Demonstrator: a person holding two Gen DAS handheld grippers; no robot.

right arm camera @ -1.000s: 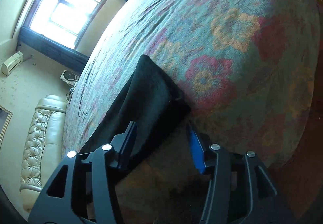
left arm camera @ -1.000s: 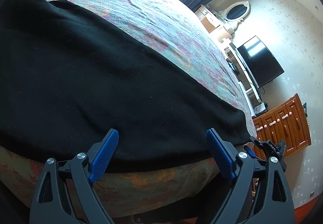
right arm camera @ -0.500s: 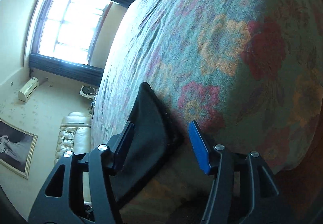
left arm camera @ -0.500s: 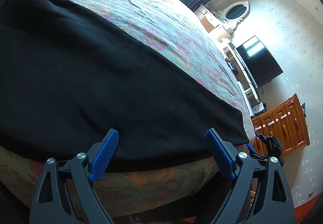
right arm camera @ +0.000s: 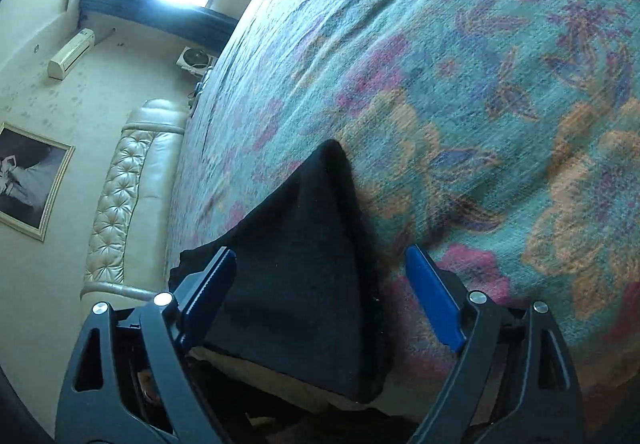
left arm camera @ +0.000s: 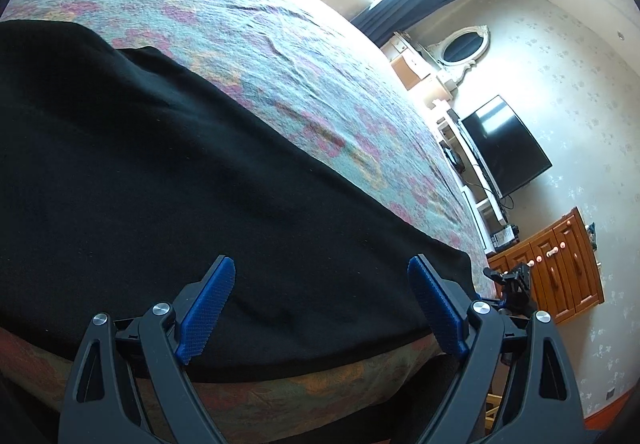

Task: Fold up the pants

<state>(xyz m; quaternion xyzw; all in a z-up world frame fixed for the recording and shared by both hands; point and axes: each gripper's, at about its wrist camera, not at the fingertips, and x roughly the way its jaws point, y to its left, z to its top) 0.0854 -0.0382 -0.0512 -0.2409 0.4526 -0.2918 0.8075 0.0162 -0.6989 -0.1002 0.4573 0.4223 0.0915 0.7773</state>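
Black pants lie flat on the bed; left gripper gapes empty, right gripper is opening, fabric unpinched between.

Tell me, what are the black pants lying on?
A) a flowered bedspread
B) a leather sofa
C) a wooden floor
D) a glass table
A: the black pants lie spread over the flowered bedspread, with its pink and orange blooms showing all around the cloth.
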